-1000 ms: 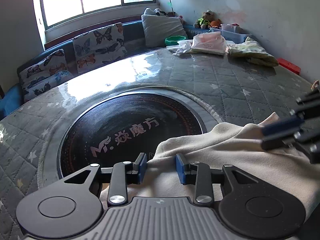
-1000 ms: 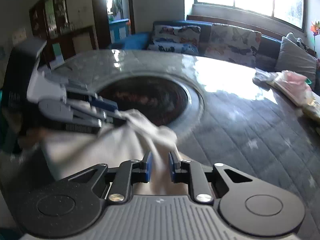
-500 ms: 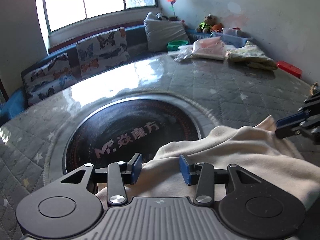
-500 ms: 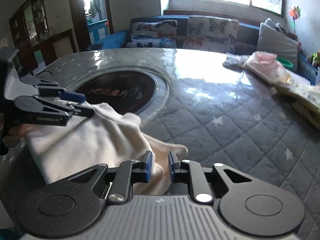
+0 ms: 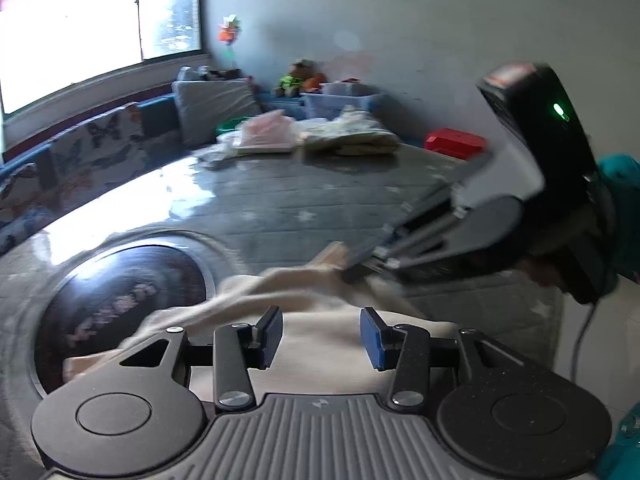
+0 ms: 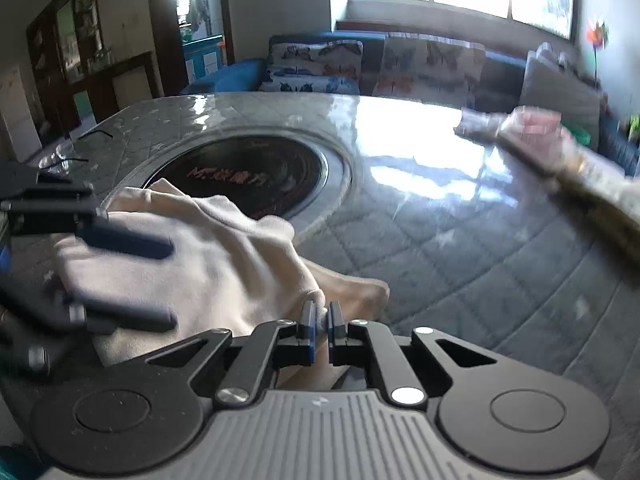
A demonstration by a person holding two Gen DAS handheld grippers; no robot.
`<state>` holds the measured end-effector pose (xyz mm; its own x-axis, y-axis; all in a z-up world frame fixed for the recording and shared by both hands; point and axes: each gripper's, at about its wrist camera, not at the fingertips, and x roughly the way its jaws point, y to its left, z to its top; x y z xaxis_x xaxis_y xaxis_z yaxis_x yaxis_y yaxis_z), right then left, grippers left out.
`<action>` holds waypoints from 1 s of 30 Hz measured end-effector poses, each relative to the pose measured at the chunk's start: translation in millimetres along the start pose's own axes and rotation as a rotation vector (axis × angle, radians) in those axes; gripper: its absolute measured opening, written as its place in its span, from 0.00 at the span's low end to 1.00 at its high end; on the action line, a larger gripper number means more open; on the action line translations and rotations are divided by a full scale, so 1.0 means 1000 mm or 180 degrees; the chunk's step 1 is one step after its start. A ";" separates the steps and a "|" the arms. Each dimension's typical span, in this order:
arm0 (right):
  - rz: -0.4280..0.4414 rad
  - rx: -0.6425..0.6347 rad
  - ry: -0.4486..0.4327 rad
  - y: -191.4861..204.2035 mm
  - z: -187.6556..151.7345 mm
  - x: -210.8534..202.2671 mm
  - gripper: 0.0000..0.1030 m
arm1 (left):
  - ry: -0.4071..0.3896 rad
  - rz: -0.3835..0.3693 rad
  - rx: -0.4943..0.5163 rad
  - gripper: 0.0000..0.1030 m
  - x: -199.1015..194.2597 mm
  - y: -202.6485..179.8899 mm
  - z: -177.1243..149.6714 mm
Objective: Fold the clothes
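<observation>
A cream garment [image 5: 312,320] lies bunched on the grey quilted table, partly over the round black hotplate [image 5: 120,292]. My left gripper [image 5: 320,336] is open, its blue pads apart above the cloth. My right gripper [image 6: 319,326] is shut on a fold of the cream garment [image 6: 208,256]. In the left wrist view the right gripper [image 5: 360,260] comes in from the right and pinches the cloth's edge. In the right wrist view the left gripper [image 6: 132,280] hovers open over the garment's left side, blurred.
The round table [image 6: 440,232] has an inset hotplate [image 6: 248,176]. Folded clothes and bags [image 5: 312,136] lie at the table's far edge. A sofa with butterfly cushions [image 6: 360,64] runs under the window. A red box [image 5: 456,144] sits near the wall.
The left gripper has opened wider and swung right. The right gripper has closed tighter on the fold and moved in closer to the left gripper.
</observation>
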<state>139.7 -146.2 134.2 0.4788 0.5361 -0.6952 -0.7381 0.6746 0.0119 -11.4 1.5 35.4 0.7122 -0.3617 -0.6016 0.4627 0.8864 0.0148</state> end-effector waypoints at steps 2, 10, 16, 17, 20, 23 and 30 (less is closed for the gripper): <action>-0.0124 -0.0125 -0.0058 0.005 0.002 -0.004 0.04 | 0.0012 -0.0073 0.0046 0.45 0.004 -0.007 -0.002; -0.0172 -0.0135 0.0103 0.000 0.000 0.011 0.05 | 0.0144 -0.0197 0.0136 0.46 0.022 -0.022 -0.015; 0.0035 -0.0010 -0.0136 0.000 0.020 0.000 0.07 | 0.0123 -0.0207 0.0060 0.49 0.024 -0.022 -0.016; 0.0095 0.0002 -0.0140 0.002 0.021 0.002 0.08 | 0.0119 -0.0205 0.0055 0.49 0.023 -0.022 -0.016; 0.0239 -0.0025 -0.0054 0.009 0.024 0.019 0.08 | 0.0115 -0.0201 0.0020 0.51 0.020 -0.020 -0.017; 0.0181 0.0000 0.0061 0.011 0.024 0.040 0.07 | 0.0138 -0.0172 -0.0026 0.52 0.017 -0.017 -0.021; 0.0208 0.0052 -0.0015 0.002 0.027 0.022 0.08 | 0.0021 -0.0068 -0.0121 0.53 -0.008 -0.010 -0.026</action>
<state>162.1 -119.2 138.3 0.4322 0.5816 -0.6892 -0.7600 0.6462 0.0687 -35.5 3.4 19.1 0.6989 -0.3790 -0.6066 0.4573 0.8888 -0.0285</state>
